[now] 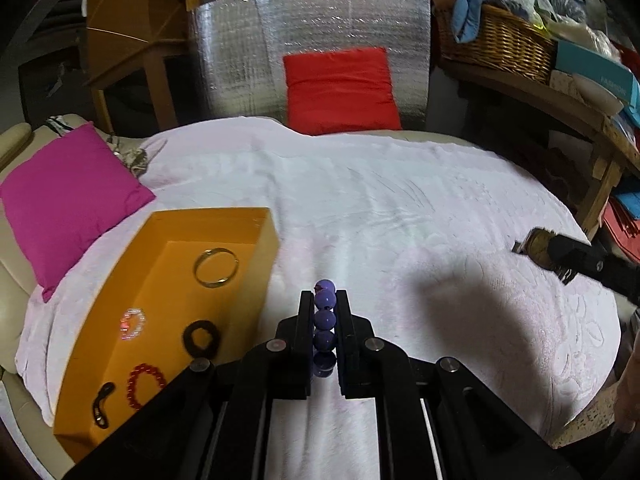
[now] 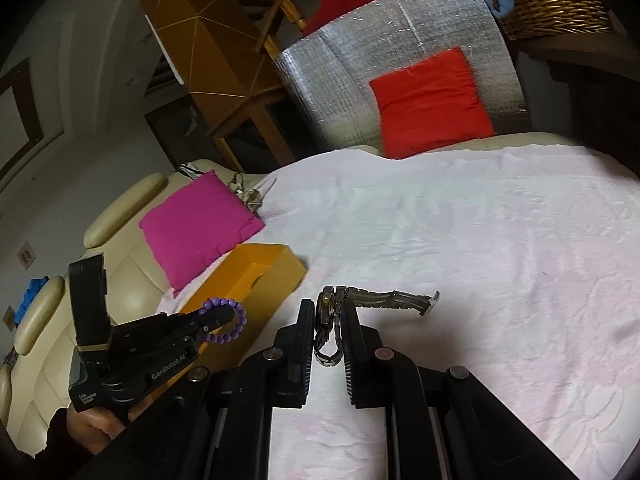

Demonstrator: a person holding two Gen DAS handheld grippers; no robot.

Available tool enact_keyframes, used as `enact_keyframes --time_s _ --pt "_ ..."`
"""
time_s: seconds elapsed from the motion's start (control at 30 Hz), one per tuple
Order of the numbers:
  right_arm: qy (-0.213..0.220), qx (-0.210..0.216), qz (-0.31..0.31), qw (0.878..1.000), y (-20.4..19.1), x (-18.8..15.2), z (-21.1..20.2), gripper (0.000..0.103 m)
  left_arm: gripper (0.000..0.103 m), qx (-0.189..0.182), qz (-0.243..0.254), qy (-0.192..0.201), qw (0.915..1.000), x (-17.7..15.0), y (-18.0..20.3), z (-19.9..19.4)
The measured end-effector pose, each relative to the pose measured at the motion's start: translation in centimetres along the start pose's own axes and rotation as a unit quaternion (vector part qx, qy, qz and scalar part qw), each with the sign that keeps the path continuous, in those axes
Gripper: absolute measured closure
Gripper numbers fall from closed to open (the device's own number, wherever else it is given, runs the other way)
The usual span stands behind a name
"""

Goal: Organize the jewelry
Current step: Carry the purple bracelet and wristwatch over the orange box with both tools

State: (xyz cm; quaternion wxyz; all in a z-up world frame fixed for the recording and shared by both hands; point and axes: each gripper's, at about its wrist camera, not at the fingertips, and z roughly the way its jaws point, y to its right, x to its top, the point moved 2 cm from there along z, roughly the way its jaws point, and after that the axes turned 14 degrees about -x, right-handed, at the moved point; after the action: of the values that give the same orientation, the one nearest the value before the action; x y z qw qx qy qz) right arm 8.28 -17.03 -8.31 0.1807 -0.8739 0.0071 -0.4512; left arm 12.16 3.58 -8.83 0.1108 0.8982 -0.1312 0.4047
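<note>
My left gripper [image 1: 325,300] is shut on a purple bead bracelet [image 1: 325,322], held above the white blanket just right of the orange box [image 1: 262,240]. From the right wrist view the same left gripper [image 2: 224,316] shows the purple bracelet [image 2: 236,322] looping out of its tips beside the orange box [image 2: 272,266]. My right gripper [image 2: 329,310] is shut on a metal wristwatch [image 2: 326,308], whose band [image 2: 384,298] sticks out to the right. In the left wrist view the right gripper [image 1: 532,250] with the watch [image 1: 538,246] enters from the right edge.
Inside the orange box lie a gold bangle [image 1: 216,267], a sparkly bracelet [image 1: 133,323], a dark ring-shaped band [image 1: 202,338], a red bead bracelet [image 1: 145,385] and a small dark piece [image 1: 103,404]. A magenta cushion [image 1: 68,200] lies left, a red cushion [image 1: 340,90] behind, a wicker basket [image 1: 500,44] at right.
</note>
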Motion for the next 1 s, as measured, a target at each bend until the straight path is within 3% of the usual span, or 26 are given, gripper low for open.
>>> enact_keyframes --time_s 1.0 --pt "0.024 0.083 -0.084 0.993 -15.9 1.8 -1.0 0.088 0.093 0.076 -0.051 0.092 0.9916 1.1 -9.1 -10.4"
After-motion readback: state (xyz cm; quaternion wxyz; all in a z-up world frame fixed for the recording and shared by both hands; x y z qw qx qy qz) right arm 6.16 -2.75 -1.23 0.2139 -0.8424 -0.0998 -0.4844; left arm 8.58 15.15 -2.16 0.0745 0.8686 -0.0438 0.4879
